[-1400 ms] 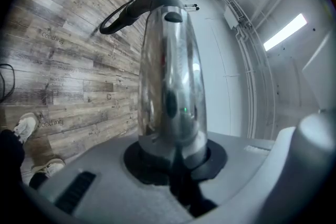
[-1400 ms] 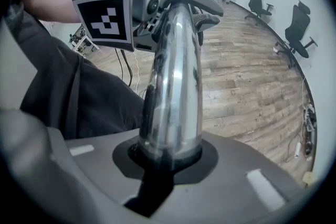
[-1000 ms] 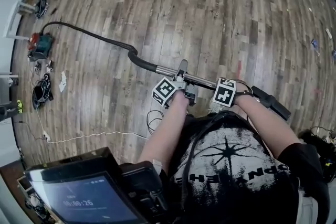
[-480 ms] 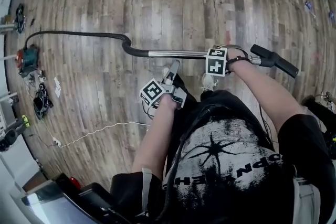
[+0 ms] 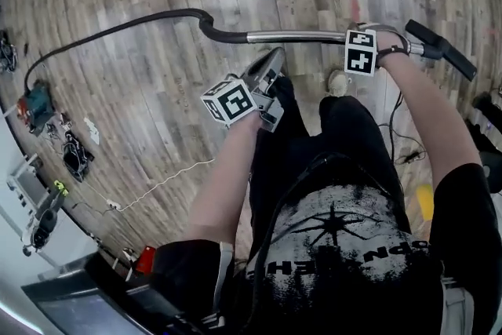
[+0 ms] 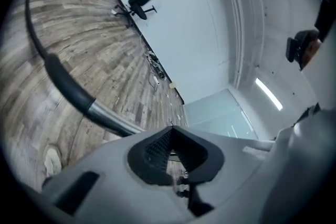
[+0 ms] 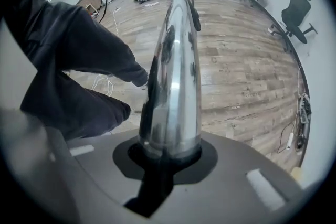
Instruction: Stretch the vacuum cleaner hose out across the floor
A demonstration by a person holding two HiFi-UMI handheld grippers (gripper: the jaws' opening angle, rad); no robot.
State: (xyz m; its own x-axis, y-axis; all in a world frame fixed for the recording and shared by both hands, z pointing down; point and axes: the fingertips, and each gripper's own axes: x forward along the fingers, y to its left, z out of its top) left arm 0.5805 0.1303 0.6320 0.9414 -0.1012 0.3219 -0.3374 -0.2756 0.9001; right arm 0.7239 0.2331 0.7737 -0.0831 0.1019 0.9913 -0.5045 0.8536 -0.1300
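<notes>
Right tongs (image 5: 359,38) clamp the chrome wand (image 5: 290,36); left tongs (image 5: 268,65), just snapped together empty, sit beside it; hose (image 5: 118,31) trails leftward beyond them.

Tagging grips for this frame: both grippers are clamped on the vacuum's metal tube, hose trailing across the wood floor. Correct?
Not both. Only the right gripper is clamped on the metal tube. The left gripper view shows the left gripper off it, jaws just closed on nothing. The hose does trail across the wood floor.
</notes>
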